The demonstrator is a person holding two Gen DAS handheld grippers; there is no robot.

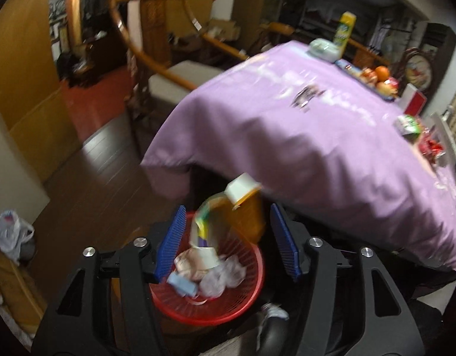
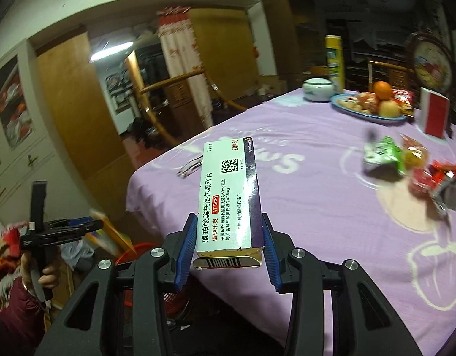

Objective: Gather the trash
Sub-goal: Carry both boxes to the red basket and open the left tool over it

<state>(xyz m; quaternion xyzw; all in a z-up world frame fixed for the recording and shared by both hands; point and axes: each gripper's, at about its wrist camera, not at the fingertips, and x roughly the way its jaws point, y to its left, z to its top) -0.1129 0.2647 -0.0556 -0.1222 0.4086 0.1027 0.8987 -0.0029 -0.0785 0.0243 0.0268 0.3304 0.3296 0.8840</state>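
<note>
In the left wrist view my left gripper (image 1: 228, 237) is open above a red mesh basket (image 1: 251, 293) on the floor. A blurred yellow-orange carton (image 1: 245, 207) is in mid-air between the blue pads, over the basket, touching neither. Crumpled wrappers and tissues (image 1: 210, 270) lie in the basket. In the right wrist view my right gripper (image 2: 226, 246) is shut on a white and purple medicine box (image 2: 228, 195), held above the edge of the purple-clothed table (image 2: 332, 207). A green wrapper (image 2: 382, 157) and red wrappers (image 2: 435, 181) lie on the table at right.
A fruit plate (image 2: 370, 106), a white jar (image 2: 317, 89), a yellow can (image 2: 335, 62) and a red-white box (image 2: 434, 115) stand at the table's far side. Wooden chairs (image 1: 156, 59) stand beyond it. A plastic bag (image 1: 11, 234) sits on the floor at left.
</note>
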